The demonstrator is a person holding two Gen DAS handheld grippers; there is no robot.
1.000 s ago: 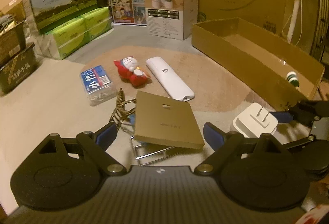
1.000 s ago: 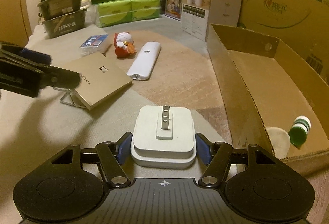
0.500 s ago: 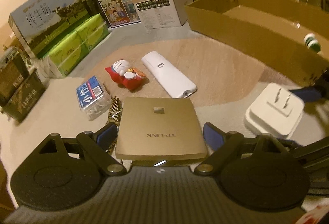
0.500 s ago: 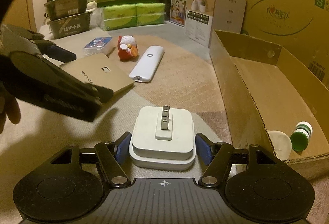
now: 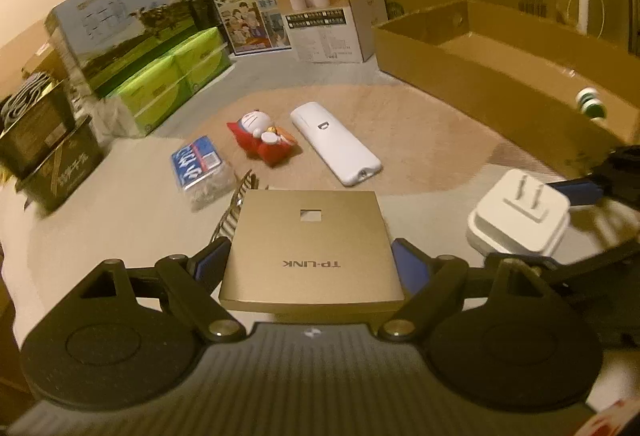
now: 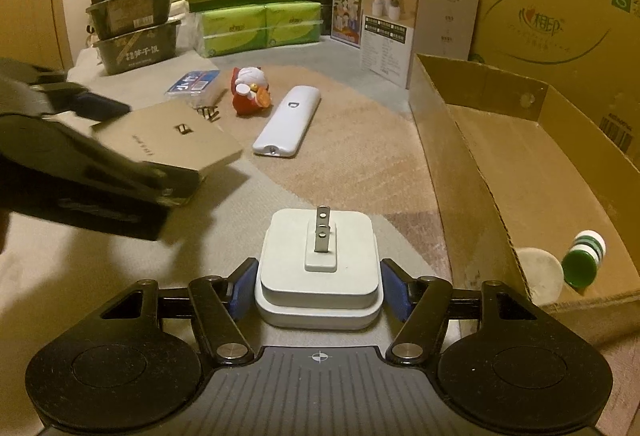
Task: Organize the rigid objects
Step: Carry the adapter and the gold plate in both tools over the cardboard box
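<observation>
Gripping the gold TP-LINK box [image 5: 311,254] in our left gripper [image 5: 310,268], blue pads touching both its sides, while our right gripper [image 6: 319,286] has its jaws closed on the white plug adapter [image 6: 318,268]. Past the gold box sit the white remote [image 5: 334,144] and red toy [image 5: 262,140], and right of the remote, further back, the cardboard box [image 6: 460,164] holds a green-capped bottle [image 6: 584,262].

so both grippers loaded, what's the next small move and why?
Probably carry the right gripper, shut on the white plug adapter, rightward over the near wall of the open cardboard box and release. The box sits just right of it and already holds a green-capped bottle. The left gripper grips the gold TP-LINK box, farther from the box.
</observation>
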